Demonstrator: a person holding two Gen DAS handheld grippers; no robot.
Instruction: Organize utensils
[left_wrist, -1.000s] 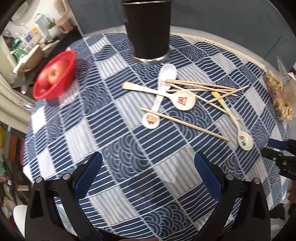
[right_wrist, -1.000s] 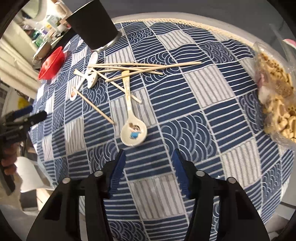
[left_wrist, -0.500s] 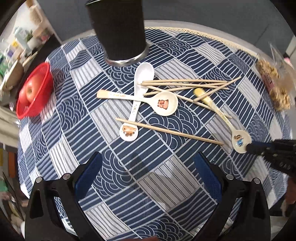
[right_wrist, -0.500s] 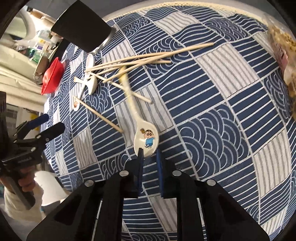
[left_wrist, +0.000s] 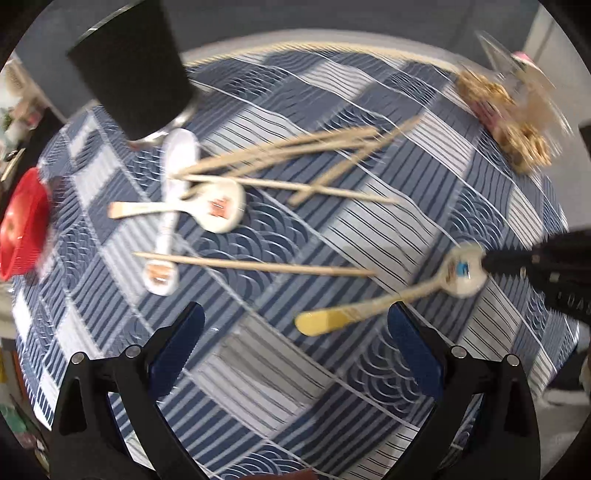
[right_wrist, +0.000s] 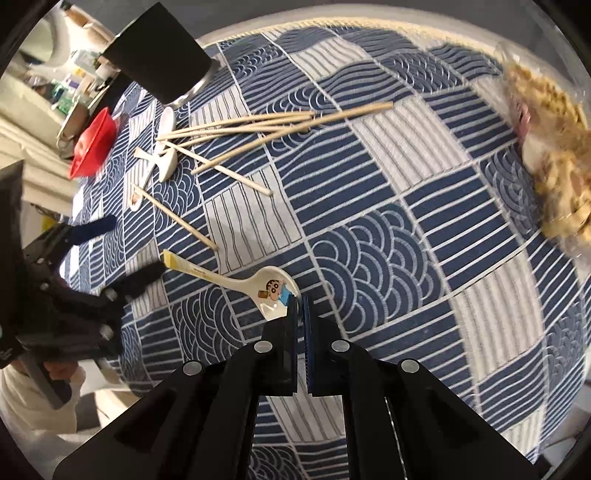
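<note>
Pinching rim of cartoon spoon (right_wrist: 275, 291) w/ right gripper (right_wrist: 300, 306), jaws just closed, handle now swung away from black cup (right_wrist: 162, 70) twd wide-open left gripper (left_wrist: 295, 345), so pickup prob. next.

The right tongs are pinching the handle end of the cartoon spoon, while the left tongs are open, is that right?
Not quite. The right tongs pinch the bowl end of the cartoon spoon, not the handle; the right wrist view shows the yellow-tipped handle free. The left tongs are open.
</note>
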